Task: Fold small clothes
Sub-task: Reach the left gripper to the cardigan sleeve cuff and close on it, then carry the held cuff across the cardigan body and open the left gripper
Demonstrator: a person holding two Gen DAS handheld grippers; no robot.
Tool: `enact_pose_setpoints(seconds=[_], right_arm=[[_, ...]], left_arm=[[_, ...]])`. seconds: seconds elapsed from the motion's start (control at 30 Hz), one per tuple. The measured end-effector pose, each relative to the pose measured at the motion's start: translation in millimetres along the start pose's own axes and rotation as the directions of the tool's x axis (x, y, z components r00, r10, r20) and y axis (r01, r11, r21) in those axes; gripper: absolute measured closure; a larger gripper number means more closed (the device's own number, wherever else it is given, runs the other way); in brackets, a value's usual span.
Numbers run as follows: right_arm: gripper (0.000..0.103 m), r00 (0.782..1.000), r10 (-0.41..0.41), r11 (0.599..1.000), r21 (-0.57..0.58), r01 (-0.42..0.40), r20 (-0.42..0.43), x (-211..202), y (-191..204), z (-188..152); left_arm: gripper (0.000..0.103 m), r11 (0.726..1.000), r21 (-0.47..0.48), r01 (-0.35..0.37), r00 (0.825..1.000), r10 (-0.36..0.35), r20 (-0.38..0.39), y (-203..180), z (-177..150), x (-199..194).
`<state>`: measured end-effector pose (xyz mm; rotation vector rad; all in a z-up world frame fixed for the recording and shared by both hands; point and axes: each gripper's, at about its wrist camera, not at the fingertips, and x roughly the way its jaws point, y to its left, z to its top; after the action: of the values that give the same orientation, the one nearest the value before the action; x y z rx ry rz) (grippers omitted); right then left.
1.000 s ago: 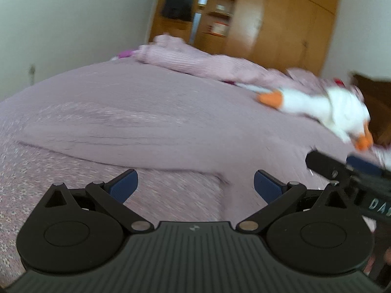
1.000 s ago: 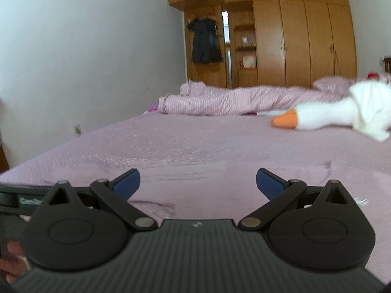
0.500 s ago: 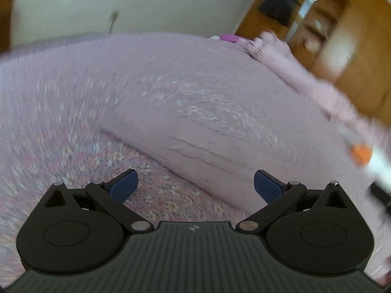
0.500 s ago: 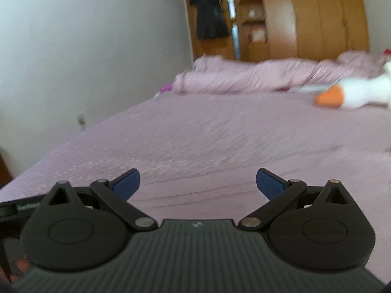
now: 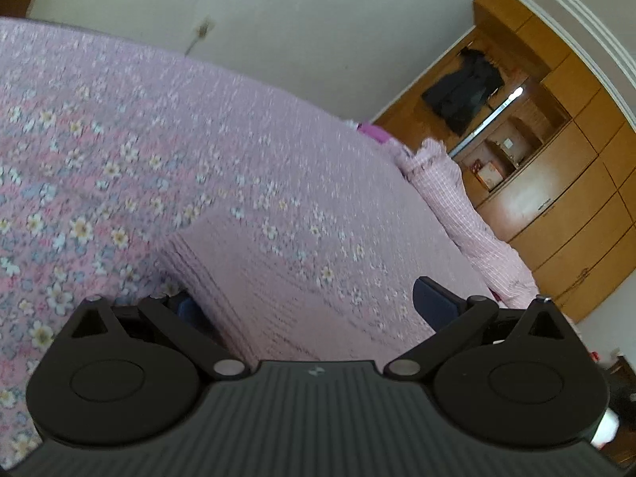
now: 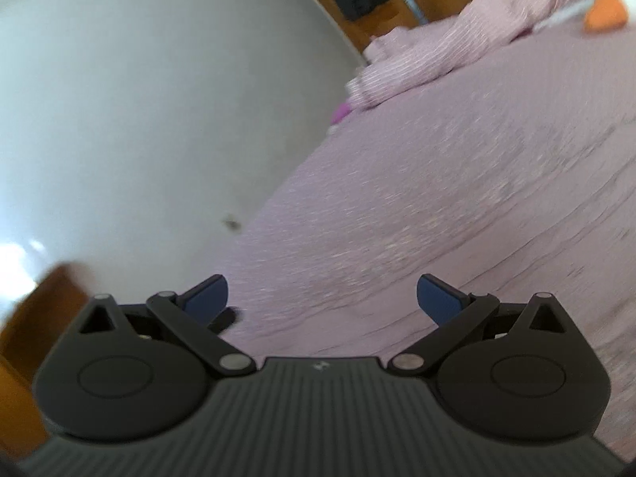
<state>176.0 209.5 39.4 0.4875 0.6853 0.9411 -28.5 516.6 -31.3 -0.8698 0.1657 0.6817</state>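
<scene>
Both views have tilted hard since a sec ago, and the left tool (image 5: 308,306) has dropped close over the garment; its pale pink cloth (image 5: 278,298) lies flat on the floral bedspread (image 5: 99,159), with one corner pointing away from the camera in the left wrist view; the left tool is spread wide, the cloth edge running btwn its fingers; left blue pad is half hidden at the cloth's edge, so can't tell whether it touches; right pad (image 5: 431,302) sits above the fabric. Right tool (image 6: 322,298) is also spread, nothing btwn its pads, over a pink surface with long creases; too blurred to tell cloth from bed there. Further out: a rolled pink quilt (image 5: 465,214) along the far side of the bed; wooden wardrobe (image 5: 556,159) w/ a dark garment (image 5: 463,91) hanging on it; an orange-and-white plush toy (image 6: 606,10) at the top right of the right wrist view; a white wall (image 6: 139,119).
</scene>
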Motion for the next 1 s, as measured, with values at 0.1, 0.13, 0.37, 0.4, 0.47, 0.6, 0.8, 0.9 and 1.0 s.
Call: enact_pose_setpoints(seconds=[0.1,0.13,0.37,0.4,0.47,0.6,0.8,0.9,1.0], right_arm=[[0.000,0.999,0.027,0.999,0.019,-0.027,0.033,-1.2,6.3,-9.2],[0.000,0.995,0.045,0.999,-0.003,-0.045,0.093,-5.8,10.6,-17.7],[0.000,0.988,-0.092,0.973,-0.200,0.116,0.126,2.6,47.0,-46.0],[0.000,0.986,-0.103,0.960,-0.246,0.132,0.128,0.4,51.6,-48.5],[0.000,0.984,-0.128,0.944,-0.290,0.159,0.123,1.3,50.6,-54.0],[0.000,0.989,-0.123,0.950,-0.279,0.139,0.077,-3.8,38.0,-51.9],[0.000,0.979,-0.185,0.953,-0.227,0.201,0.086,-12.8,12.2,-44.5],[0.000,0.972,-0.213,0.949,-0.218,0.230,0.100,-17.3,-1.3,-38.7],[0.000,0.967,-0.233,0.949,-0.192,0.248,0.100,-19.1,-13.9,-32.1]], left_arm=[[0.013,0.999,0.030,-0.042,0.999,0.041,0.032,-9.7,-14.4,-9.3],[0.017,0.998,0.021,-0.057,0.997,0.056,0.046,-9.0,-16.8,-13.3],[0.061,0.989,-0.077,-0.126,0.985,0.134,0.105,5.9,-29.3,-36.2],[0.066,0.988,-0.091,-0.128,0.985,0.137,0.103,8.2,-29.0,-36.8],[0.075,0.984,-0.112,-0.140,0.983,0.152,0.106,13.0,-29.3,-41.0],[0.086,0.976,-0.123,-0.180,0.970,0.197,0.140,9.2,-33.3,-48.0],[0.094,0.983,-0.085,-0.165,0.971,0.177,0.162,1.1,-33.6,-53.1],[0.094,0.989,0.002,-0.149,0.971,0.146,0.190,-16.6,-34.1,-59.7],[0.094,0.995,0.019,-0.100,0.980,0.096,0.175,-35.7,-36.9,-66.3]])
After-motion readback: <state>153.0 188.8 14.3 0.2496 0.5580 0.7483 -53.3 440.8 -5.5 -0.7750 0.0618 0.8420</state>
